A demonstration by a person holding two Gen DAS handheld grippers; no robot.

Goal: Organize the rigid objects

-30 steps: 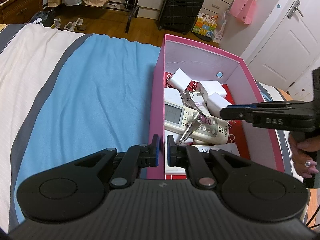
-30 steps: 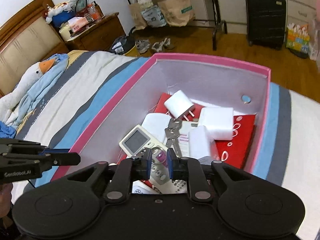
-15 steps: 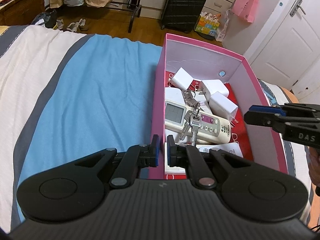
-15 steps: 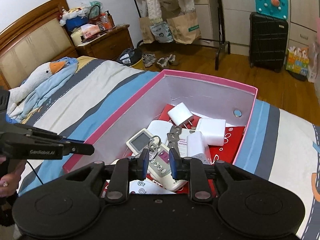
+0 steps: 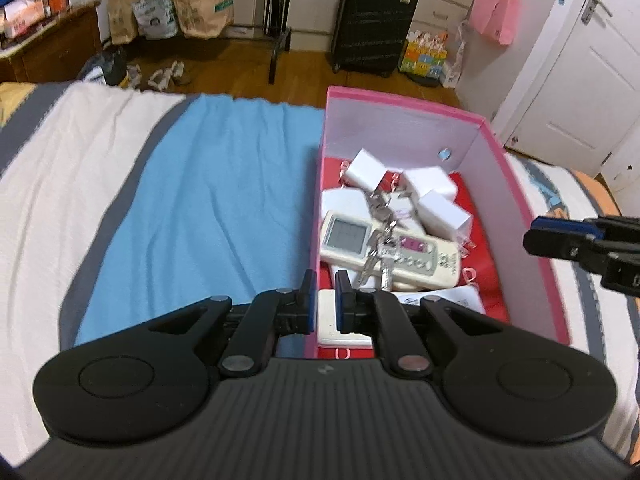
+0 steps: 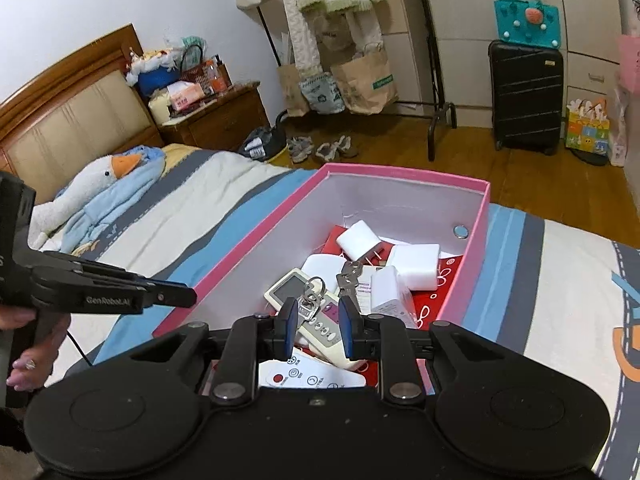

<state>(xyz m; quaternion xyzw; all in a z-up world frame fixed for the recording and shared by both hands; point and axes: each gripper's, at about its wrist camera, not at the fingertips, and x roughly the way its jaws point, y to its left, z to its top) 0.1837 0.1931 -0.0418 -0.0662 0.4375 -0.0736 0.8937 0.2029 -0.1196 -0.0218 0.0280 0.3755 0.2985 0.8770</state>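
An open pink box (image 5: 516, 200) (image 6: 400, 170) lies on the bed. Inside are a cream remote with a screen (image 5: 420, 258) (image 6: 288, 288), a bunch of keys (image 5: 380, 252) (image 6: 310, 300) resting on it, white chargers (image 5: 442, 210) (image 6: 416, 266), and a flat white remote (image 6: 308, 378) at the near end. My left gripper (image 5: 324, 292) (image 6: 188, 298) is shut and empty, hovering beside the box's left wall. My right gripper (image 6: 318, 320) (image 5: 536, 236) hangs over the box's near end, open, with nothing between its pads.
The bed has a sheet (image 5: 200, 200) striped blue, white and grey. A plush goose (image 6: 96, 176) lies near the headboard. On the floor beyond are paper bags (image 6: 364, 84), shoes (image 6: 320, 148), a clothes rack and a black suitcase (image 6: 524, 96). A white door (image 5: 580, 80) is at right.
Both grippers have pulled back and upward, so the box looks smaller. The right gripper has drawn off the box toward its right side, and its jaws stand slightly wider. The box's contents have not moved.
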